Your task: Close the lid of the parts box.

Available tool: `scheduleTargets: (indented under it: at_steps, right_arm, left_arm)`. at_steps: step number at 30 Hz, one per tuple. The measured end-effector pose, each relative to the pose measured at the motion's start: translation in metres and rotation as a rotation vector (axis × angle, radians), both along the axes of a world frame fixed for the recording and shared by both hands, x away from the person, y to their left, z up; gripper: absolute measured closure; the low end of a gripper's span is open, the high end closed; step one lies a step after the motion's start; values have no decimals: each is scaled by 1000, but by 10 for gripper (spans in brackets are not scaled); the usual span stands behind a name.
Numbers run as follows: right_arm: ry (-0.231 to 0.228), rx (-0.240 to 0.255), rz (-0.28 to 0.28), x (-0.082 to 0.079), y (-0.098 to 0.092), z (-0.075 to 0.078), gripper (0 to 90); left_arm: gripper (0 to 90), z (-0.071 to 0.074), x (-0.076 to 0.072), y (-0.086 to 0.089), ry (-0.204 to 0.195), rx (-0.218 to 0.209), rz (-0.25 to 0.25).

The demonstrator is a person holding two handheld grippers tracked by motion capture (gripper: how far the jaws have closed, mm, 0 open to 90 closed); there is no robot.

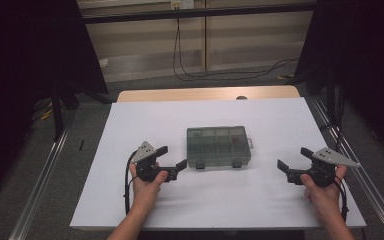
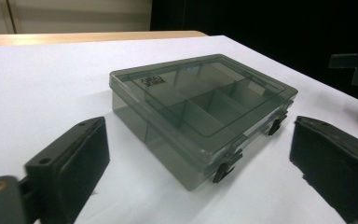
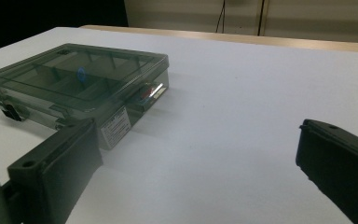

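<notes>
L tongs (image 1: 172, 158) sit at the L side of the white bench (image 1: 130, 125), held in the person's L hand (image 1: 147, 185). Jaws stand wide apart, nothing between them; they point toward the box's near L corner but stay clear of it. In the left gripper view both black jaws frame the box from below, w/ bare bench between them.

Centre: smoky see-thru compartment box (image 1: 218, 146), flat on the bench, lid shut. Two black latches (image 2: 223, 169) on its near long edge, both down as far as can be told. Dividers show thru the lid; a small blue item (image 3: 80, 73) and sth reddish lie inside toward the box's R end, too small to ID. White label (image 3: 116, 127) on the R end wall.

R tongs (image 1: 293, 160) at the R side of the bench, in the R hand (image 1: 325, 192), well apart from the box. Jaws also wide open, holding nothing; in the right gripper view the L jaw overlaps the box's near corner, contact can't be told, and bare bench lies between the jaws.
</notes>
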State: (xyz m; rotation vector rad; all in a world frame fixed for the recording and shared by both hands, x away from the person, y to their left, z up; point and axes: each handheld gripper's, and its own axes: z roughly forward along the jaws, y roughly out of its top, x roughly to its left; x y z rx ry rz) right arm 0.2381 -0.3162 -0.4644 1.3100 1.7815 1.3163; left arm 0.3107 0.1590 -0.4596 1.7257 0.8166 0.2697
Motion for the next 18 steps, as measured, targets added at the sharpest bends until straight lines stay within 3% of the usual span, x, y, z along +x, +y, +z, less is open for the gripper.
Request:
scheduleTargets:
  at_steps: [14,18]
  right_arm:
    - [-2,-5,-7,-2,-3,0,0]
    - [-2,-9,-8,-3,-5,0,0]
  left_arm:
    - [0,0,-5,23,-5,8,14]
    - [0,0,-7,28,-9,27,20]
